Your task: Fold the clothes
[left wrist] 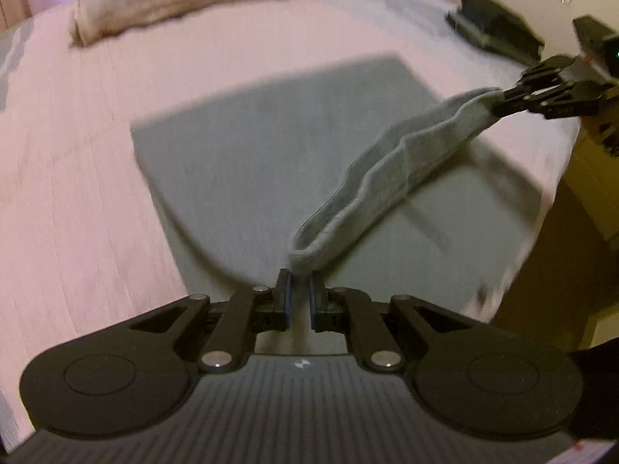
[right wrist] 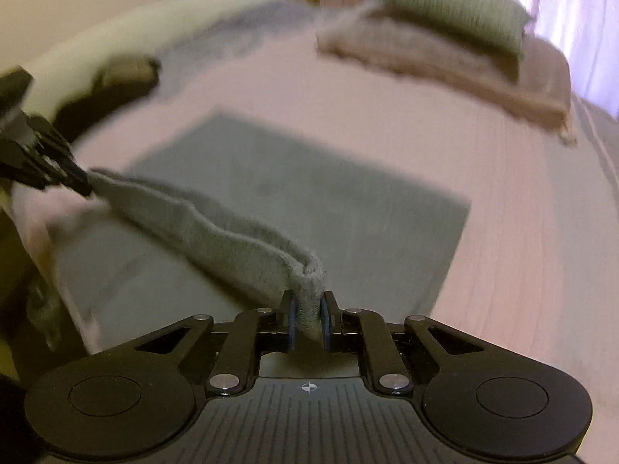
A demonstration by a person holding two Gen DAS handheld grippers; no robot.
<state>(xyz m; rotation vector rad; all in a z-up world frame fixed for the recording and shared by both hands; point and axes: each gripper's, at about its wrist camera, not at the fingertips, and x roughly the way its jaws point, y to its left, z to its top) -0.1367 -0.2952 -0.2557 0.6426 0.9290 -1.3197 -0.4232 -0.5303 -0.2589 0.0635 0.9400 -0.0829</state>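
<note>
The grey cloth (left wrist: 387,170), soft and light (judging by its sag), is hanging over the pale bed (left wrist: 77,193), its doubled edge stretching between the left gripper (left wrist: 300,297) and right gripper (right wrist: 308,321), both jaws pinching opposite corners, the sensible holds.

grey garment (left wrist: 294,170) — flat on bed | near edge (right wrist: 216,228) lifted — doubled
</note>
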